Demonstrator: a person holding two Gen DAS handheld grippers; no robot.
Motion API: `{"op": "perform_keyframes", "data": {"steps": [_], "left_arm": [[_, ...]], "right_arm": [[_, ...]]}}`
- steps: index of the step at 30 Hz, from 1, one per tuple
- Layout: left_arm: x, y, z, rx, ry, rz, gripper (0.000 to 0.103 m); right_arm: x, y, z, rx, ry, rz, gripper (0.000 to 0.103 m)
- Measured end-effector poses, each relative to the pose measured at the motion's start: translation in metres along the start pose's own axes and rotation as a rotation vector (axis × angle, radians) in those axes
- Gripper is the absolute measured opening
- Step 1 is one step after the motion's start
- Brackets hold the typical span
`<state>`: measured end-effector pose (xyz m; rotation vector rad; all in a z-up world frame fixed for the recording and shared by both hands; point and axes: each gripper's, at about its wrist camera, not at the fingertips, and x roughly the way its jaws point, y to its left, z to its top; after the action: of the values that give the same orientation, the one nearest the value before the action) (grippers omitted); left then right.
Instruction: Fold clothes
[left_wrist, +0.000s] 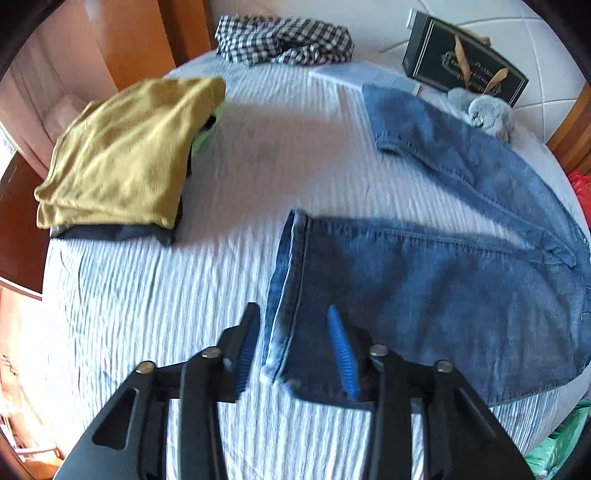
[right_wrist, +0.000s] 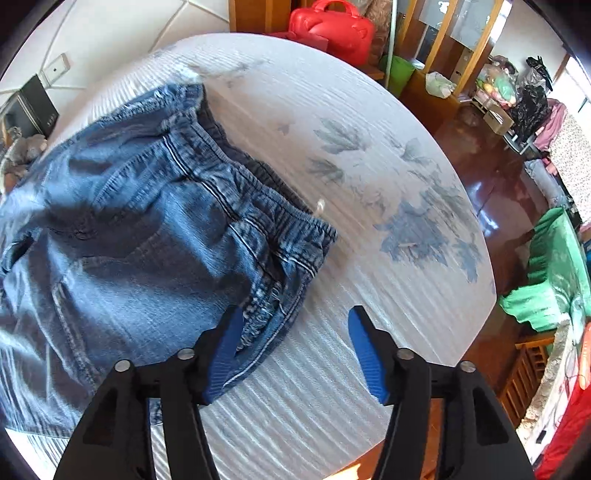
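Blue jeans (left_wrist: 443, 280) lie spread on the white striped bed (left_wrist: 221, 277), legs apart. My left gripper (left_wrist: 293, 314) is open, its blue pads on either side of the hem of the near leg, low over it. In the right wrist view the jeans' elastic waistband (right_wrist: 258, 221) lies across the middle. My right gripper (right_wrist: 295, 314) is open at the waistband's near corner; the left pad (right_wrist: 225, 347) is against the denim, the right pad over bare sheet.
A folded stack topped by a mustard shirt (left_wrist: 129, 155) sits at the left of the bed. A checked garment (left_wrist: 284, 40), a dark box (left_wrist: 461, 59) and a grey plush toy (left_wrist: 484, 110) lie at the far side. A red case (right_wrist: 332, 26) and the wooden floor (right_wrist: 491, 177) lie beyond the bed's edge.
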<state>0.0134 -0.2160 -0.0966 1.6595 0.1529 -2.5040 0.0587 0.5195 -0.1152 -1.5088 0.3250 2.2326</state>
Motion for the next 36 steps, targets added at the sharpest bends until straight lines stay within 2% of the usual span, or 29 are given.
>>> {"op": "perform_keyframes", "data": {"steps": [3,5,8,9,10,11,16,17,19,26,36], "left_arm": [[-0.007,-0.005,0.022,0.011,-0.084,-0.014,0.06],[0.004,-0.009,0.032,0.002,-0.083,-0.029,0.06],[0.024,-0.021,0.042,0.008,-0.057,-0.049,0.06],[0.03,-0.027,0.045,0.016,-0.054,-0.06,0.06],[0.035,-0.034,0.048,0.023,-0.051,-0.071,0.06],[0.037,-0.041,0.053,0.03,-0.054,-0.081,0.06],[0.059,-0.066,0.095,0.024,-0.063,-0.091,0.06],[0.064,-0.069,0.104,0.015,-0.063,-0.092,0.06],[0.075,-0.072,0.121,-0.005,-0.064,-0.088,0.06],[0.111,-0.085,0.165,-0.048,-0.05,-0.069,0.06],[0.151,-0.111,0.183,-0.019,-0.01,-0.029,0.06]], "right_arm": [[-0.021,-0.004,0.009,0.001,-0.083,0.036,0.063],[-0.025,-0.004,0.018,0.005,-0.104,0.07,0.072],[-0.019,0.005,0.032,-0.017,-0.102,0.095,0.07],[-0.018,0.008,0.036,-0.024,-0.102,0.104,0.068],[-0.016,0.011,0.041,-0.031,-0.101,0.113,0.061],[-0.014,0.014,0.045,-0.038,-0.101,0.121,0.06],[-0.002,0.027,0.076,-0.045,-0.093,0.174,0.062],[0.001,0.029,0.083,-0.039,-0.089,0.188,0.067],[0.009,0.035,0.094,-0.044,-0.082,0.19,0.075],[0.038,0.055,0.134,-0.061,-0.058,0.195,0.082],[0.087,0.089,0.186,-0.1,-0.033,0.17,0.085]]}}
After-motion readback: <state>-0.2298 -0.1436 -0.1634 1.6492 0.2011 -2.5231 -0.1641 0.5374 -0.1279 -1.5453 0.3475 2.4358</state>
